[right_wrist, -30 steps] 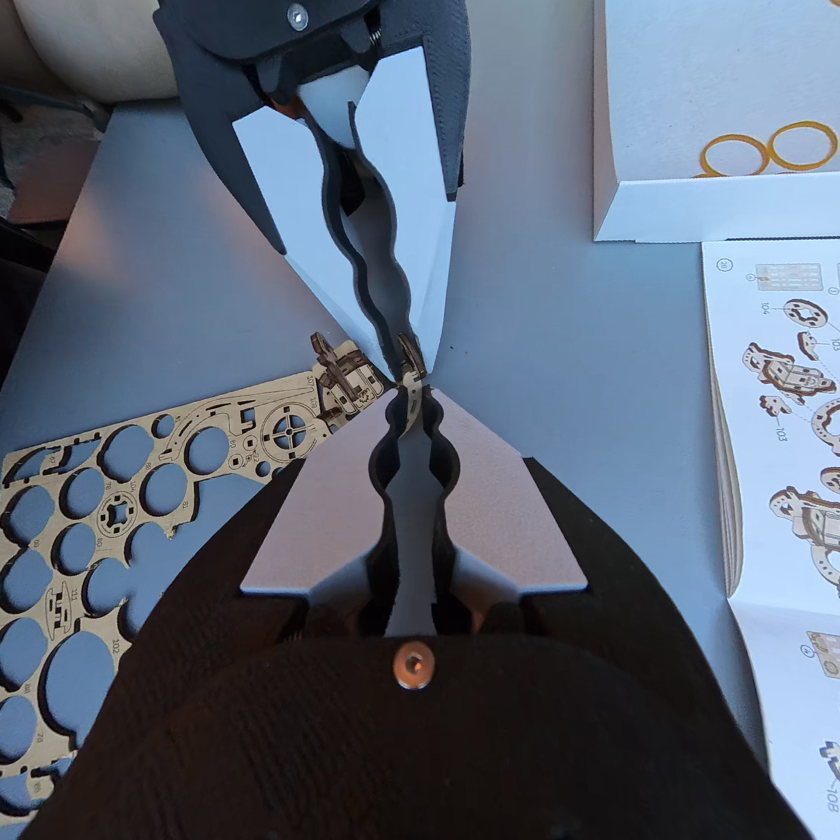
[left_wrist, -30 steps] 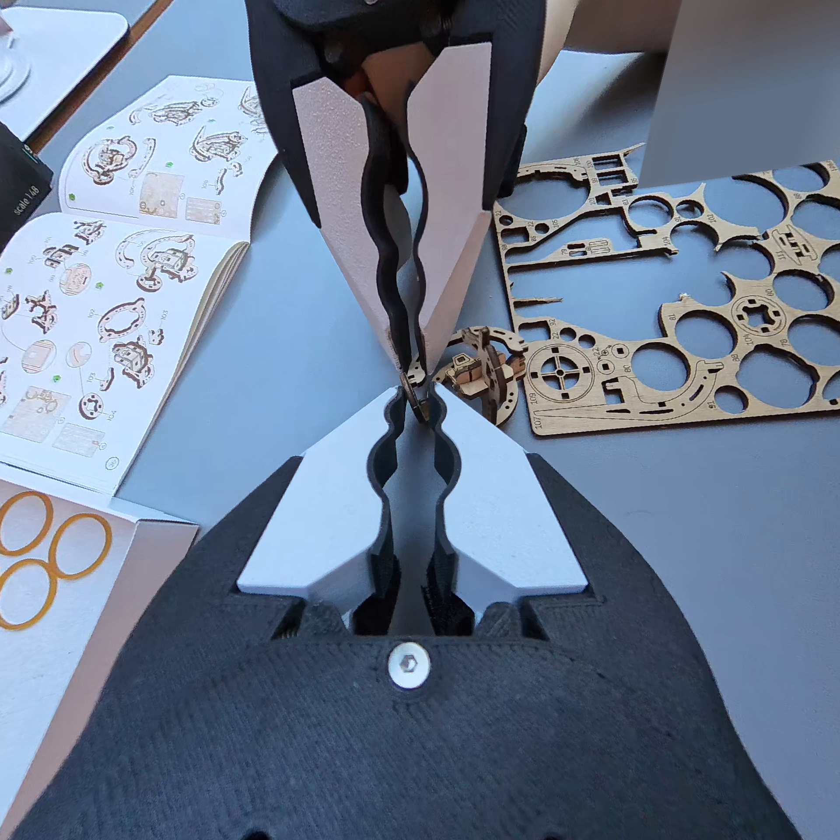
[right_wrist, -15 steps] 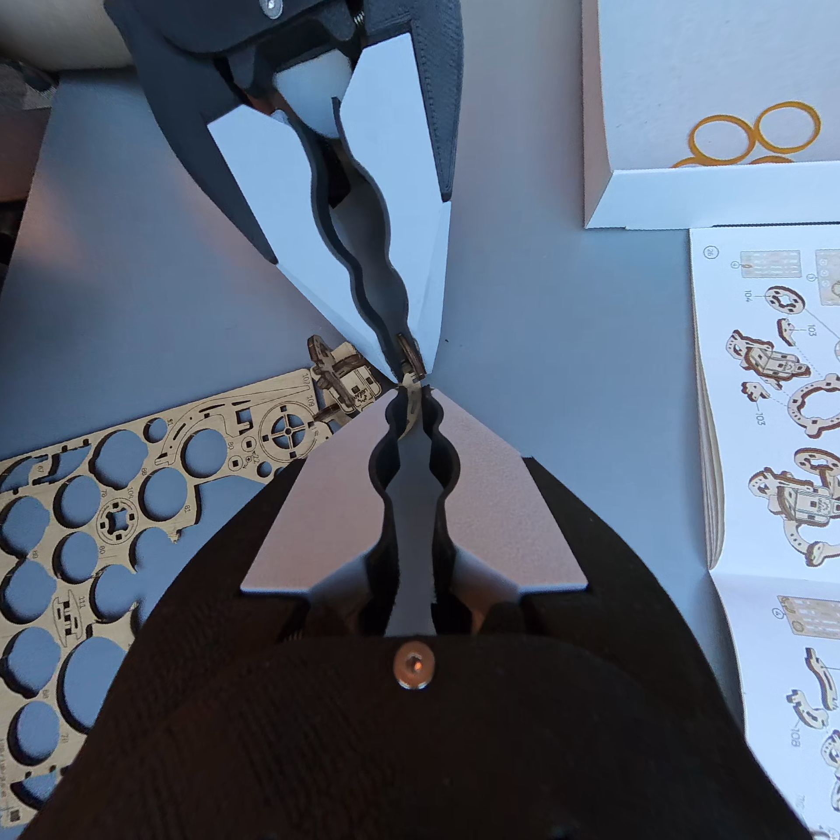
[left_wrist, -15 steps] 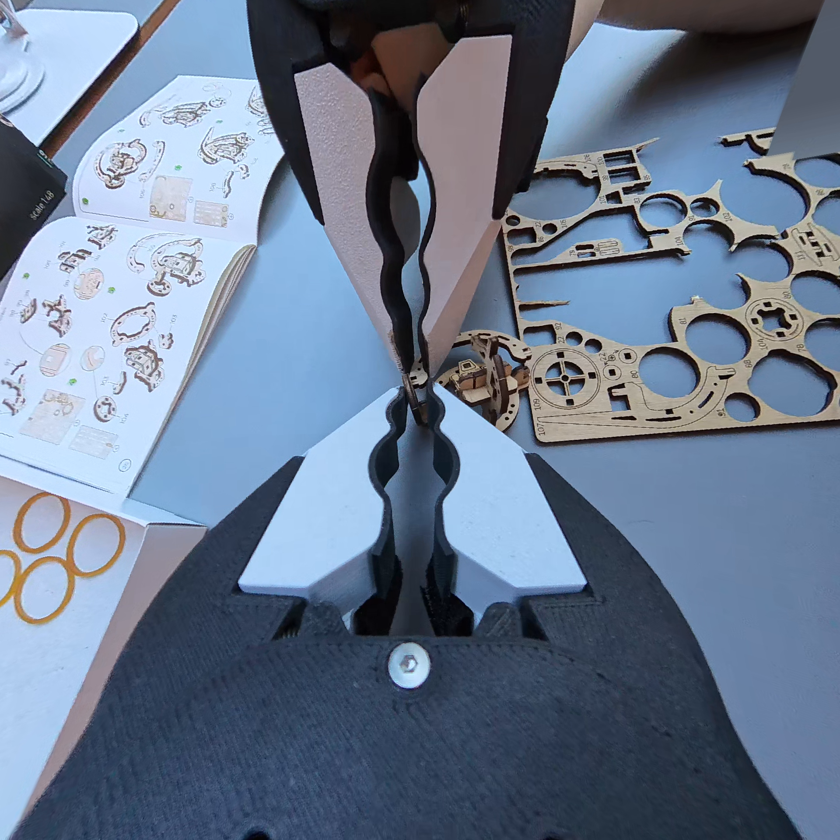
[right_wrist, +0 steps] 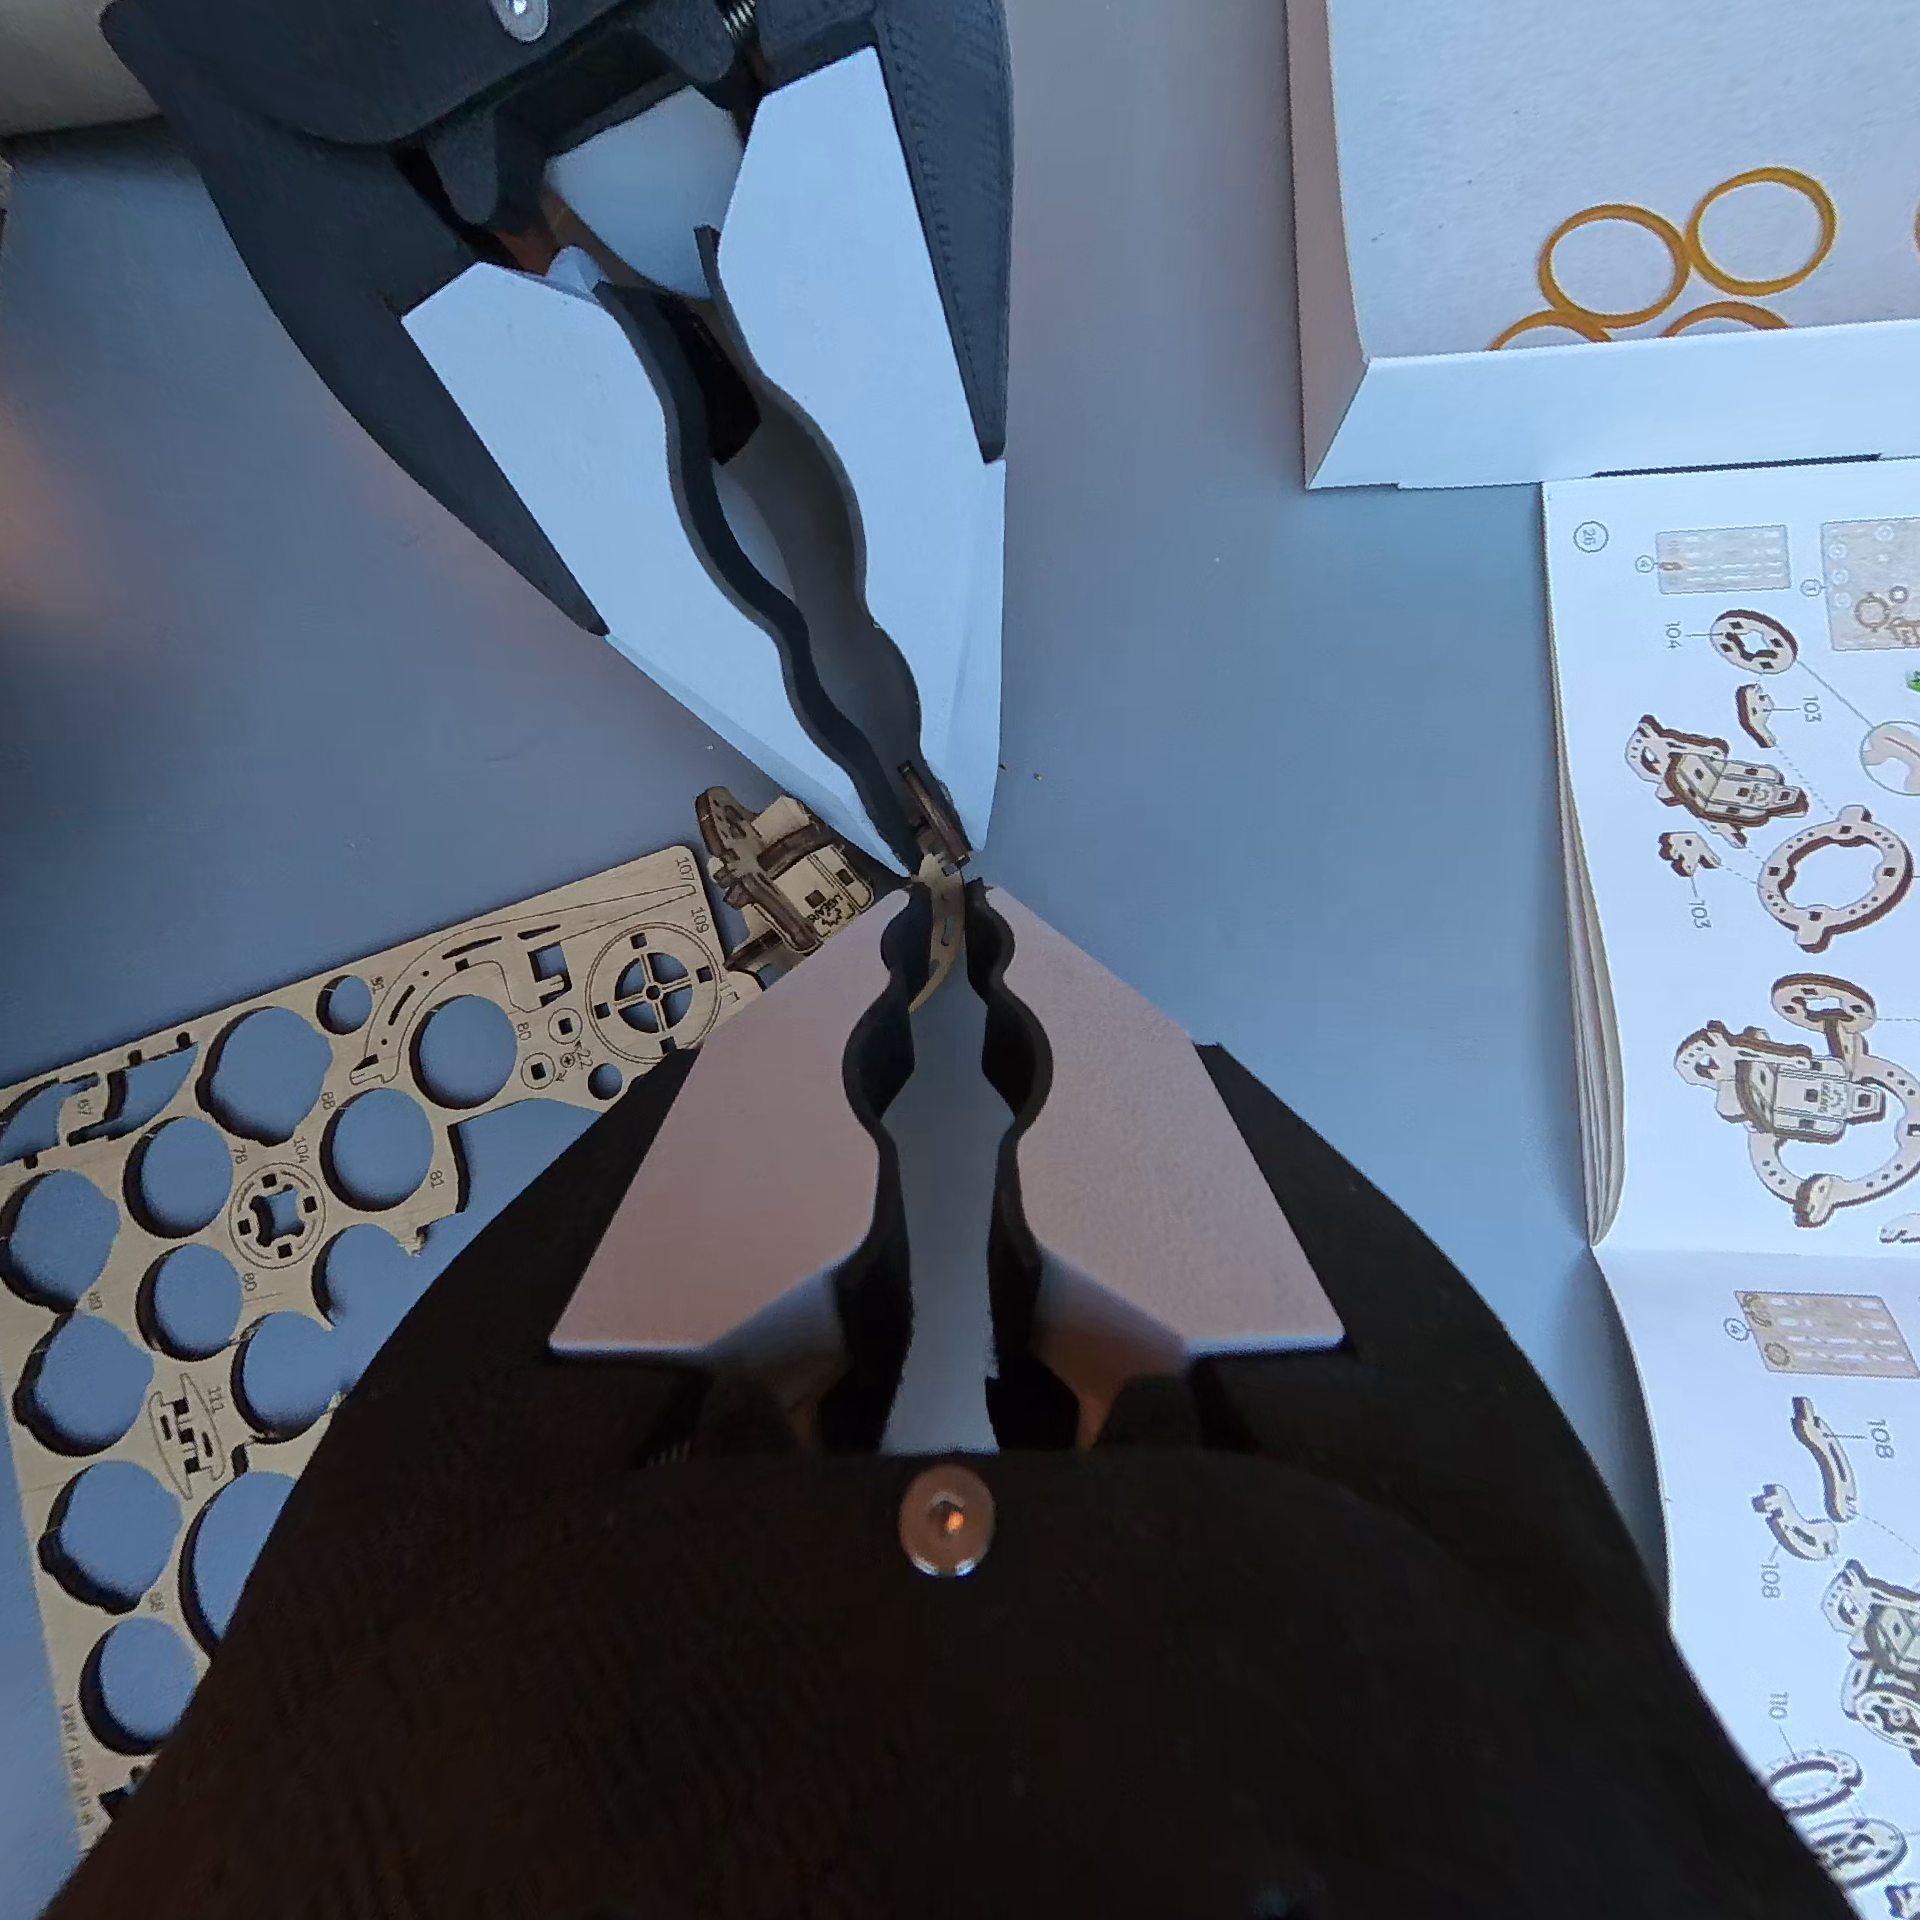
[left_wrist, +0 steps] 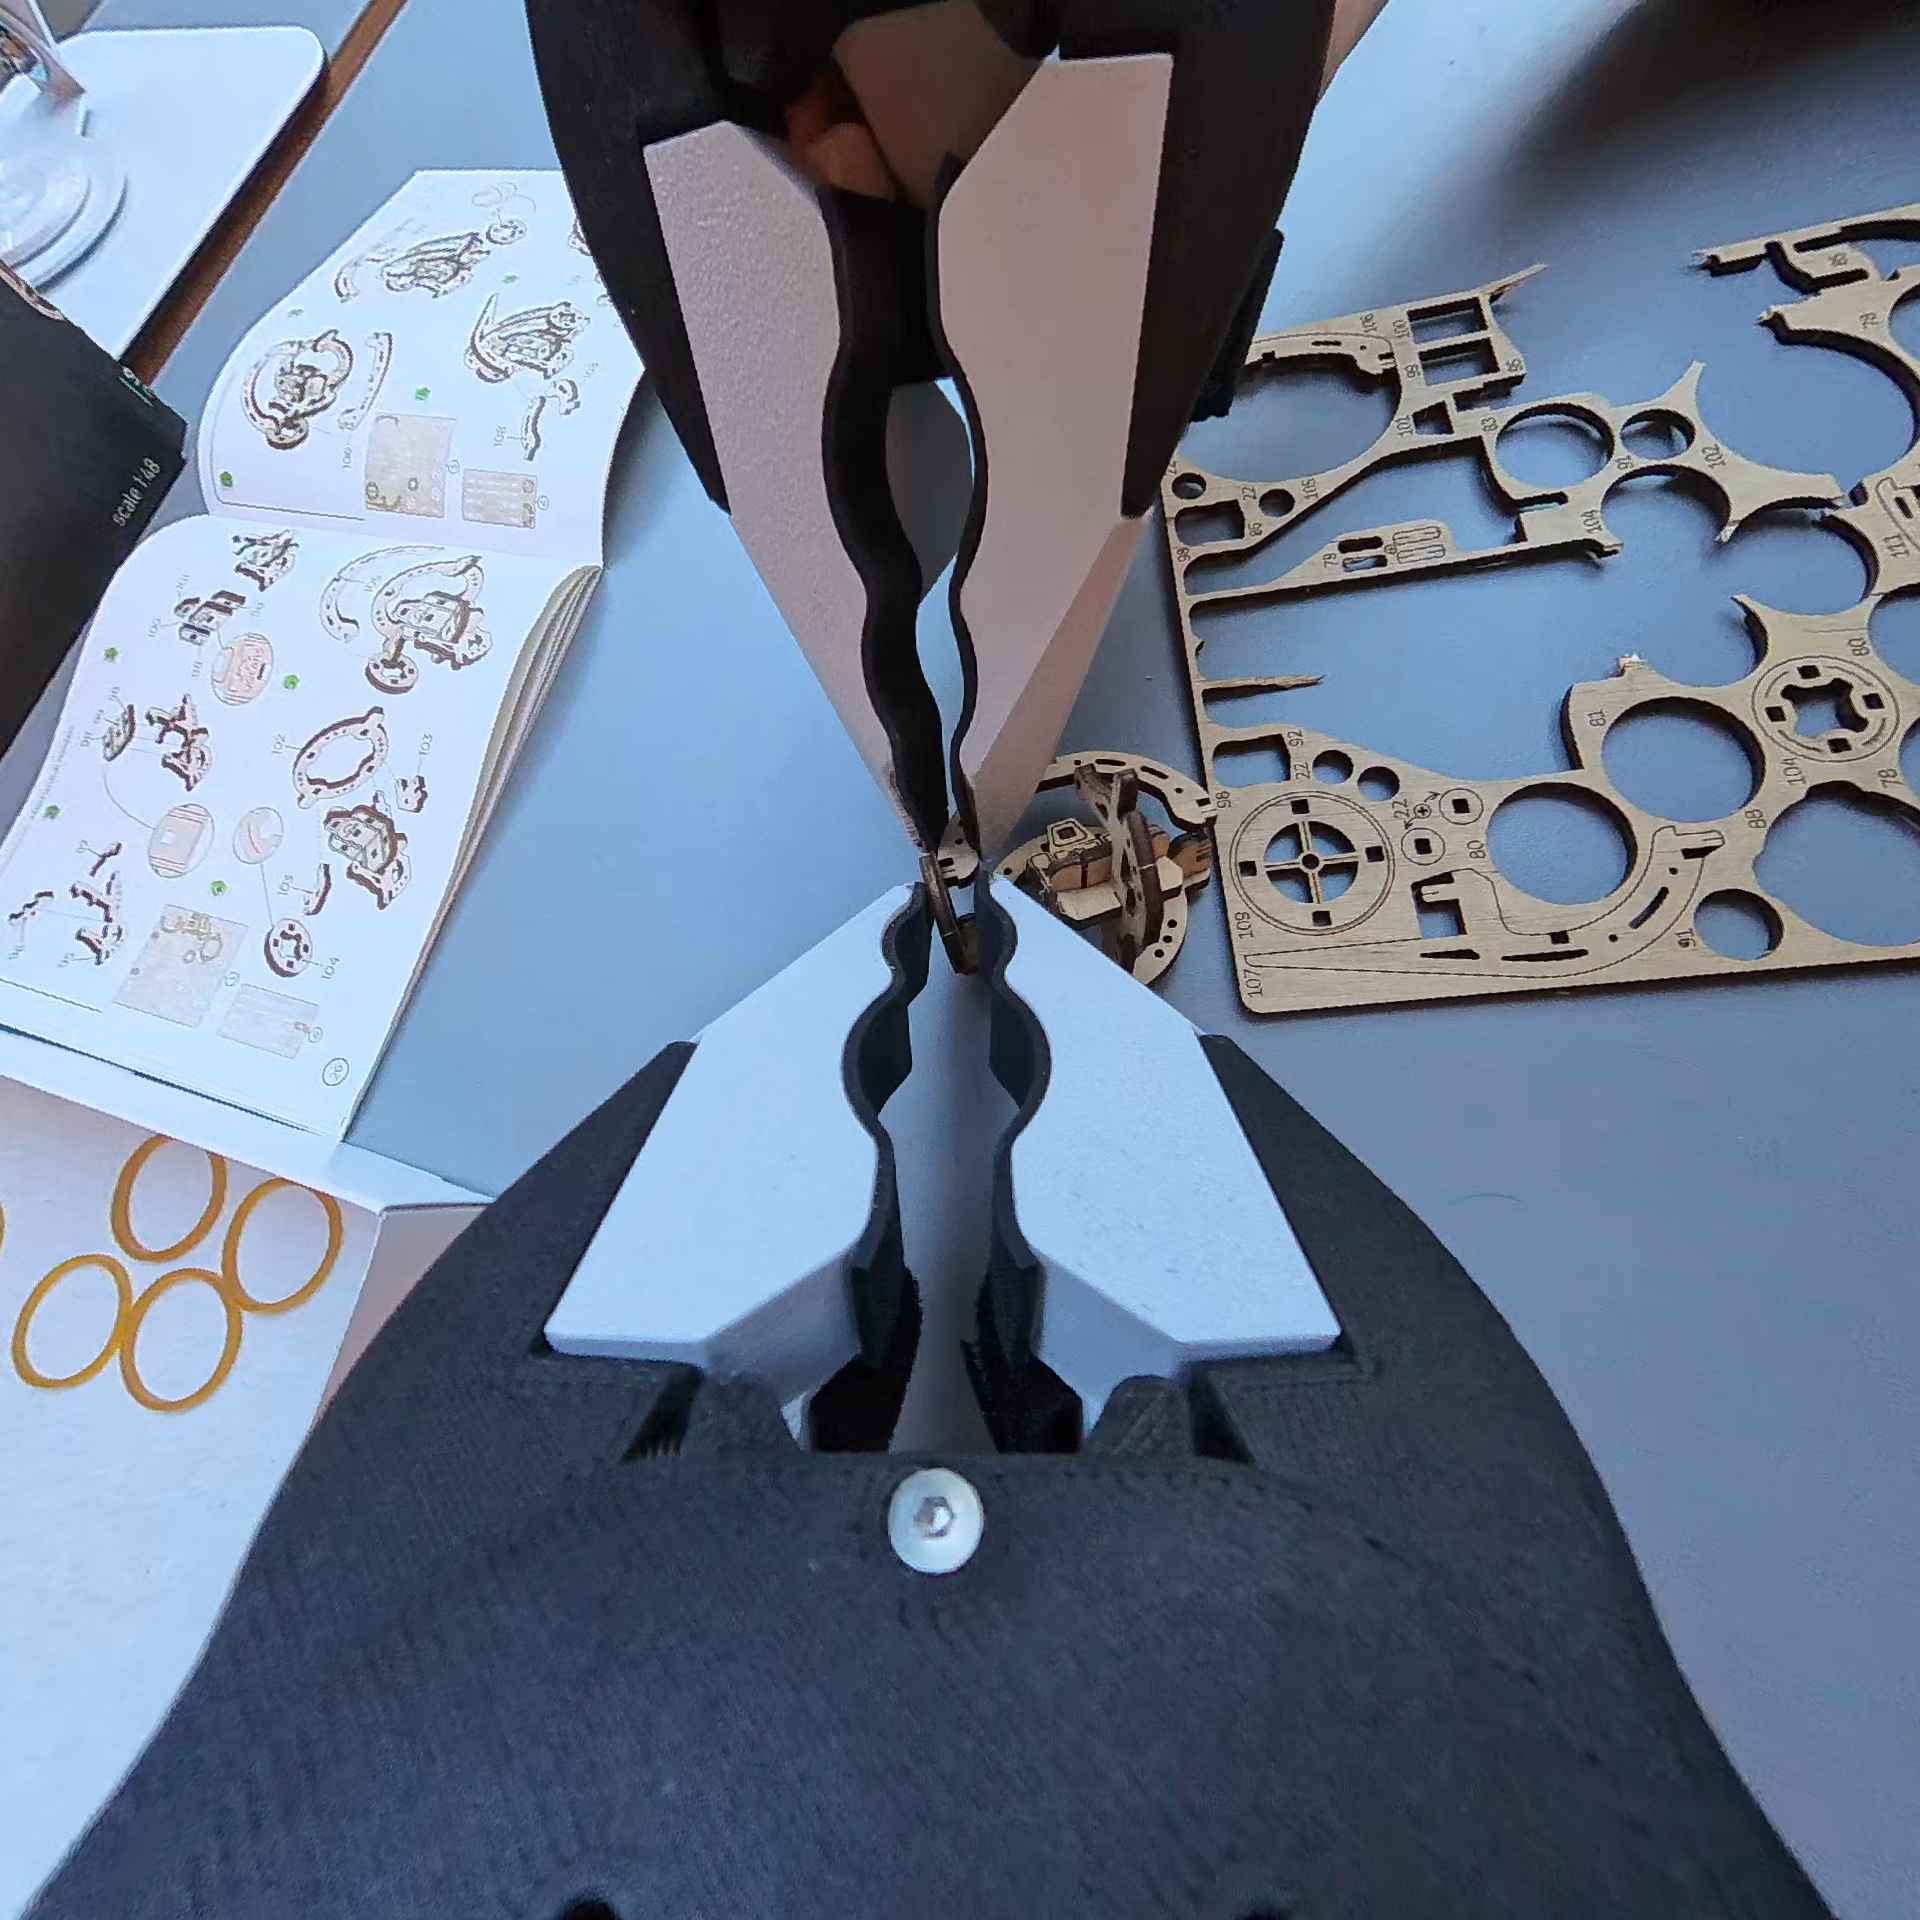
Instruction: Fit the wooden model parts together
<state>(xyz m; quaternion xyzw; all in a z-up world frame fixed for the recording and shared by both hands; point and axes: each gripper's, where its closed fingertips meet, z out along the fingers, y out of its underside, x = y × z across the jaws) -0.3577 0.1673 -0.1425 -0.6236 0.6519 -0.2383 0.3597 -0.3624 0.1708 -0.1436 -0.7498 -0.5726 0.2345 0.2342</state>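
Note:
My left gripper [left_wrist: 954,891] is shut on a small dark wooden part [left_wrist: 951,923]. My right gripper [right_wrist: 943,896] is shut on a curved light wooden part [right_wrist: 940,951]. The two grippers meet tip to tip above the grey table, and the two parts touch at the tips. The right gripper [left_wrist: 948,840] comes in from the top of the left wrist view. The left gripper [right_wrist: 935,854] comes in from the top of the right wrist view. A partly built wooden model [left_wrist: 1107,862] lies on the table just behind the tips; it also shows in the right wrist view [right_wrist: 790,873].
A laser-cut wooden sheet [left_wrist: 1455,961] with many empty holes lies beside the model, also in the right wrist view [right_wrist: 623,914]. An open instruction booklet [left_wrist: 416,582] [right_wrist: 1766,1039] and a white box with orange rings on it [left_wrist: 125,1507] [right_wrist: 1558,104] lie on the other side. Only a small space, under 4 cm, lies between the two pairs of fingers.
Both grippers stay shut and tip to tip. The pair has shifted slightly over the table, and the left gripper's angle in the right wrist view has tilted a little.

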